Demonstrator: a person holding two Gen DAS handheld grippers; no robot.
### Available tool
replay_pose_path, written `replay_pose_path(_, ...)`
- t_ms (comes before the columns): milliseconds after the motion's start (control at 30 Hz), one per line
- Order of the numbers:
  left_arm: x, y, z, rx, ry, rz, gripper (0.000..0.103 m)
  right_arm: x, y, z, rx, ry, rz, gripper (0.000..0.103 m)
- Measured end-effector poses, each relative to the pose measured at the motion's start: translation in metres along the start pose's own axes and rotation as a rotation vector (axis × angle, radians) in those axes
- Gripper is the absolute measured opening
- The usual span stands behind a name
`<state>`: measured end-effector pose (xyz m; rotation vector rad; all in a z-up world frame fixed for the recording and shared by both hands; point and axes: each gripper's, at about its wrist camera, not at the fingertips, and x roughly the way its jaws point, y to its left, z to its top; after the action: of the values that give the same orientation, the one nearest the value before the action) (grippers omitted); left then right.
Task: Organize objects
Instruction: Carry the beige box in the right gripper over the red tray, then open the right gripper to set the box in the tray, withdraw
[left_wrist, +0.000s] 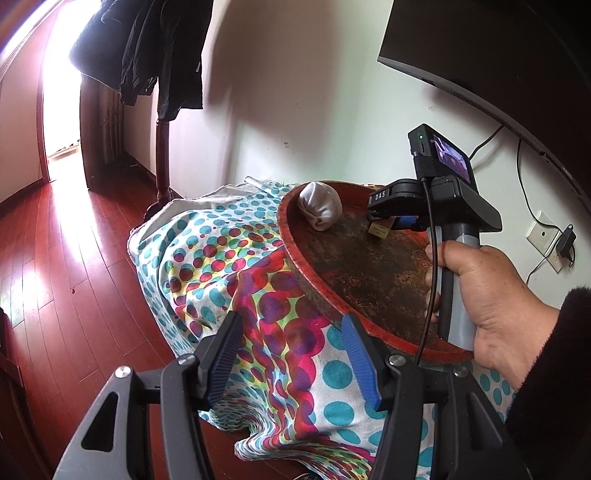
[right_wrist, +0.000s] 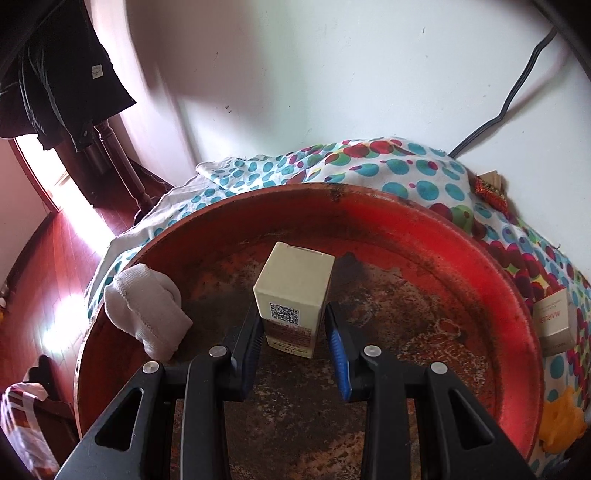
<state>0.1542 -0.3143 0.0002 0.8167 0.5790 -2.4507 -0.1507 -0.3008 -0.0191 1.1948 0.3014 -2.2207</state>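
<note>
Already, a sock (right_wrist: 146, 310) had been laid in the red tray (right_wrist: 480, 266). A small box (right_wrist: 291, 295) was stood on the tray floor, between the fingers of the right gripper (right_wrist: 293, 332), which looked barely loosened around it. The left gripper (left_wrist: 291, 360) was held half open and empty over the cloth (left_wrist: 221, 258). Another box (right_wrist: 554, 321) and a yellow toy (right_wrist: 561, 421) were still left outside the tray.

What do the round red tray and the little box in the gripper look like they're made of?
Red tray: probably painted metal, since the paint has worn to rusty brown patches across its floor. Small cream box: thin printed cardboard, matte, with folded edges and a QR code.
</note>
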Motion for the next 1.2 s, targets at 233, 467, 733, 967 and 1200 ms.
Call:
replay_pose_path(233, -0.012, -0.011, -0.002, 0.041, -0.064, -0.002, 0.057, -0.043, -0.013, -0.002, 0.026, -0.120, 0.001, 0.071)
replay_pose_path(467, -0.027, -0.033, -0.005, 0.120, -0.131, -0.098, 0.057, -0.168, -0.104, -0.048, 0.103, -0.350, -0.121, 0.094)
replay_pose_path(733, -0.037, -0.105, -0.040, 0.368, -0.087, -0.330, 0.057, -0.265, -0.281, -0.204, 0.311, -0.394, -0.527, 0.102)
replay_pose_path(967, -0.045, -0.214, -0.089, 0.515, 0.019, -0.497, 0.057, -0.271, -0.384, -0.298, 0.565, -0.322, -0.597, 0.102)
replay_pose_path(1200, -0.023, -0.317, -0.096, 0.655, 0.050, -0.461, 0.057, -0.276, -0.413, -0.328, 0.712, -0.377, -0.457, 0.103)
